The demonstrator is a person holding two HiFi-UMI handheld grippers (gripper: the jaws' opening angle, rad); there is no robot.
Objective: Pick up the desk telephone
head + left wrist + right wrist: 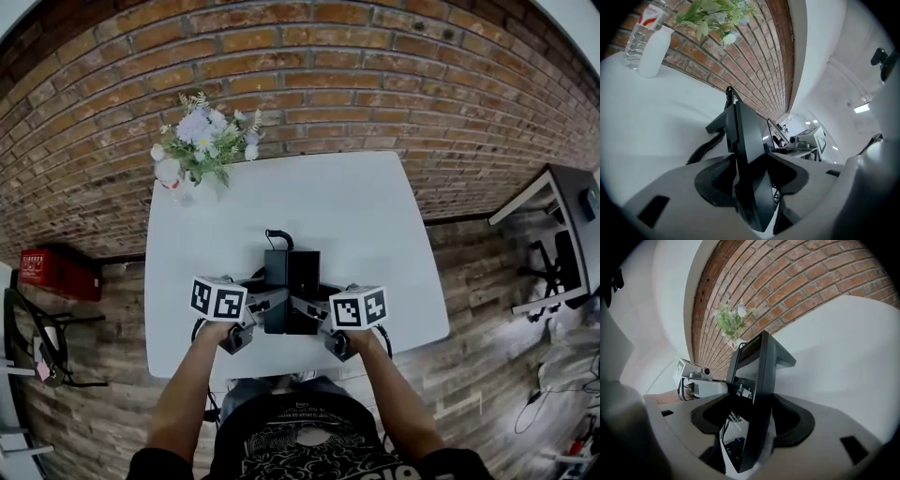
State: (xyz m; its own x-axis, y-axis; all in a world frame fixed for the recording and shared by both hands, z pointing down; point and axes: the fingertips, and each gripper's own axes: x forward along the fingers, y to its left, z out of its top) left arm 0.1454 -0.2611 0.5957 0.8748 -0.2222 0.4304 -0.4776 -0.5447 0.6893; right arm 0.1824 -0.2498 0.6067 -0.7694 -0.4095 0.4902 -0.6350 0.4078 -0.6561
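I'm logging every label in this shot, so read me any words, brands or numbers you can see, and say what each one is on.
No text here can be read.
Label on the bottle: red and white, print too blurred.
White print on the red box: too small.
Keys of the phone: too small.
Print on the shirt: cut off, unreadable.

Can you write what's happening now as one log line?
left tool: open, astride telephone | right tool: open, astride telephone | telephone: on table
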